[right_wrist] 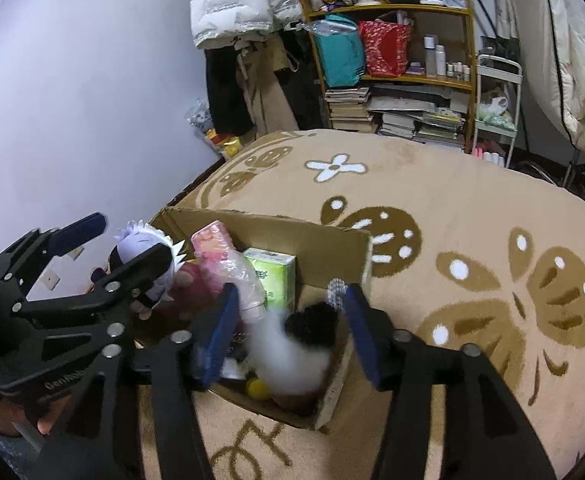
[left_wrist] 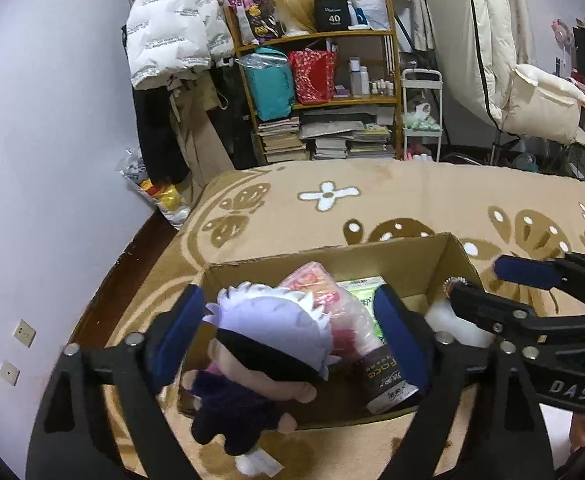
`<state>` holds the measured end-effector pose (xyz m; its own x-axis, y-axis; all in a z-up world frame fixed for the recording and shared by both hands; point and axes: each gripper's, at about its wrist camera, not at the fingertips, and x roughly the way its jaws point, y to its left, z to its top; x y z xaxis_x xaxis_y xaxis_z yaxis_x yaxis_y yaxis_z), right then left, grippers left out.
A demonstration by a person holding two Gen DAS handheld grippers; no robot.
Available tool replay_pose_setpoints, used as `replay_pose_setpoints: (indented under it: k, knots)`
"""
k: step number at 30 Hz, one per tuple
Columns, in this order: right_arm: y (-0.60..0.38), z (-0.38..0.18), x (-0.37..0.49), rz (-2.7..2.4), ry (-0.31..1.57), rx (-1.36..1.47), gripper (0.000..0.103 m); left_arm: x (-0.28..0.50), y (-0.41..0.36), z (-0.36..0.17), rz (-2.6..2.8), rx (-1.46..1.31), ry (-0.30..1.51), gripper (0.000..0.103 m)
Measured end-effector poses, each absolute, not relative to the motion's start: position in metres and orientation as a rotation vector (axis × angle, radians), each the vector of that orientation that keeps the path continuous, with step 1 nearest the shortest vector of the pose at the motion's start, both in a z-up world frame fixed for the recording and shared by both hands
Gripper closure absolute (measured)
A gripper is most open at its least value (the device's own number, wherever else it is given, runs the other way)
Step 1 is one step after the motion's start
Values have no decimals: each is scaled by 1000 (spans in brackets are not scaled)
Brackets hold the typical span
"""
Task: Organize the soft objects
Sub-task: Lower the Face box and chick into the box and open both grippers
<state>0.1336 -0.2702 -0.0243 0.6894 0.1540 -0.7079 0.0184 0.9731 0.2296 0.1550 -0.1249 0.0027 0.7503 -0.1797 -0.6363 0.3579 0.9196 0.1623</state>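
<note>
A cardboard box point(left_wrist: 408, 258) stands on a beige patterned rug point(left_wrist: 412, 200); it also shows in the right wrist view point(right_wrist: 292, 236). My left gripper point(left_wrist: 288, 340) is open around a white-haired plush doll point(left_wrist: 268, 340) that hangs over the box's near wall. My right gripper point(right_wrist: 288, 332) is open above a blurred white and black plush point(right_wrist: 292, 352) in the box. The doll also shows in the right wrist view point(right_wrist: 144, 240). In the box lie a pink wrapped pack point(left_wrist: 316, 284), a green tissue pack point(right_wrist: 272, 276) and a dark can point(left_wrist: 388, 380).
The rug point(right_wrist: 472, 208) spreads to the right and behind the box. A shelf point(left_wrist: 324, 80) with books and bags stands at the back, coats point(left_wrist: 172, 32) hang beside it, and a white wall point(left_wrist: 44, 120) is to the left. A yellow ball point(right_wrist: 257, 389) lies in the box.
</note>
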Motion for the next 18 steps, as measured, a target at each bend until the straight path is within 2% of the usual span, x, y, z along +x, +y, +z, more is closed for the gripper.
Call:
replay_pose_setpoints:
  k: [4,7,18]
  knots:
    - [-278,-17,125,52,784,252,21,150,-121,8,-295,284,662,13]
    - [-281,-9,119,40,760,267,12,144,-118,14,-289,289,652,12]
    - [-281,12,94,17,710,295,12,114,-83,32,-247,271,626,9]
